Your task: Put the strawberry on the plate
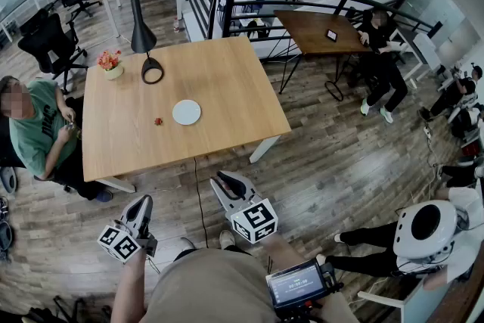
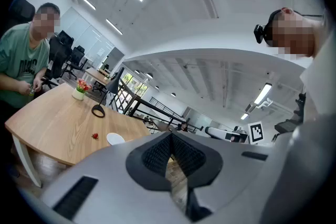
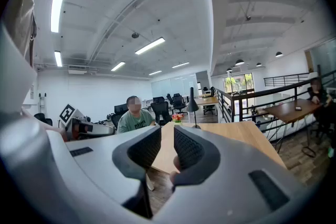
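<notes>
Left gripper, jaws pressed together and empty, and right gripper, jaws parted by a slim gap and gripping nothing, are hovering above the floor short of the tabletop's near edge. The strawberry is lying mid-tabletop, just left of the white plate, not touching it. A black lamp and potted flowers are standing toward the far left corner; a seated person is occupying the left edge.

Open-plan office: wooden desks, swivel chairs, strip ceiling lights.
</notes>
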Demonstrator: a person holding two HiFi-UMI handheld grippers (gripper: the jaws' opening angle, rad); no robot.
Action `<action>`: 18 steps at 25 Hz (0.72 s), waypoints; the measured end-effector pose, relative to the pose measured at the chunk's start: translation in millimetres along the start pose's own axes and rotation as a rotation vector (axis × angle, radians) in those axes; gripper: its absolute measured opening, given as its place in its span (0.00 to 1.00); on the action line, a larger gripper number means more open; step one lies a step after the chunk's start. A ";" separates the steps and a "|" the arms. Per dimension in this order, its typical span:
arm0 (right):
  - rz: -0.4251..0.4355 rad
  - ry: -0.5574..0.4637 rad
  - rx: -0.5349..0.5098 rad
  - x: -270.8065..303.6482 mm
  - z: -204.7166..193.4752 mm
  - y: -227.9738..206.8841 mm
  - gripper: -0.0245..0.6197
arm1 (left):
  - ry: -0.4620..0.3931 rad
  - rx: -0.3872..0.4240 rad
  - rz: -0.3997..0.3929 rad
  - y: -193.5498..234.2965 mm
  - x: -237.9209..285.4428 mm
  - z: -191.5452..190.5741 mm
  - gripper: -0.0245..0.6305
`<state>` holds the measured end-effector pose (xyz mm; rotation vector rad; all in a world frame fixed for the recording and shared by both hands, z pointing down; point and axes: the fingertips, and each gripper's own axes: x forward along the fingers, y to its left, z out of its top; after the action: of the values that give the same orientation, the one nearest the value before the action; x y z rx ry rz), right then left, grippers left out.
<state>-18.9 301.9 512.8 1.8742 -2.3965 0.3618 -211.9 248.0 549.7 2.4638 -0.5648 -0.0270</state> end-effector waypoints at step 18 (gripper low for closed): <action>0.075 -0.044 0.033 -12.8 7.3 0.7 0.17 | 0.000 0.018 0.018 -18.4 6.6 -0.7 0.04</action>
<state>-15.8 312.4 503.0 1.8285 -2.5094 0.3724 -198.6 259.2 540.5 2.4762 -0.5892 -0.0155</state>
